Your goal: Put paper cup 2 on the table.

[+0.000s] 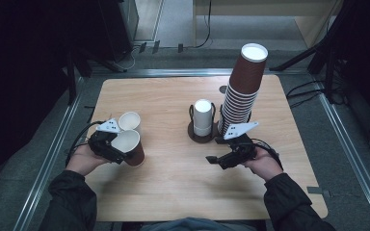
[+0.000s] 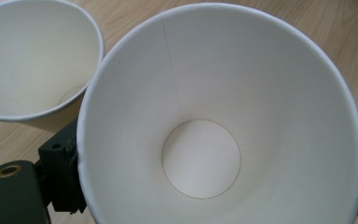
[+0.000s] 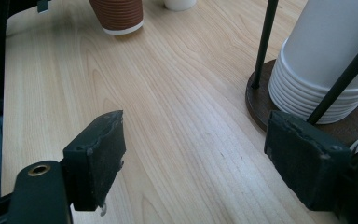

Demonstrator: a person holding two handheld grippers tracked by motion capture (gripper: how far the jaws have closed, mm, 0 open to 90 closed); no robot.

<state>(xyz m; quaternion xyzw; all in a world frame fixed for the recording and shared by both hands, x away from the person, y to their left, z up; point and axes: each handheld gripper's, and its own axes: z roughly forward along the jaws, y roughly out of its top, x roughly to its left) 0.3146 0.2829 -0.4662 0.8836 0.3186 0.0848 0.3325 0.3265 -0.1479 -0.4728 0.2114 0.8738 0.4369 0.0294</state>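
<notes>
While gripping cup [image 2: 223, 121], left jaws wide

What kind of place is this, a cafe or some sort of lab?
Most likely a lab or recording room, not a cafe: a bare wooden table boxed in by metal rails, loose cables on a grey floor, and a tall stack of paper cups set out for practice.

The brown paper cup [image 1: 129, 147] has a ribbed outer wall and a plain white inside with a thin seam running down to its round bottom. It stands upright, mouth up, on the left part of the wooden table, empty. A second cup [image 1: 129, 120] with the same white inside stands just behind it, farther from the person, their rims close together.
</notes>
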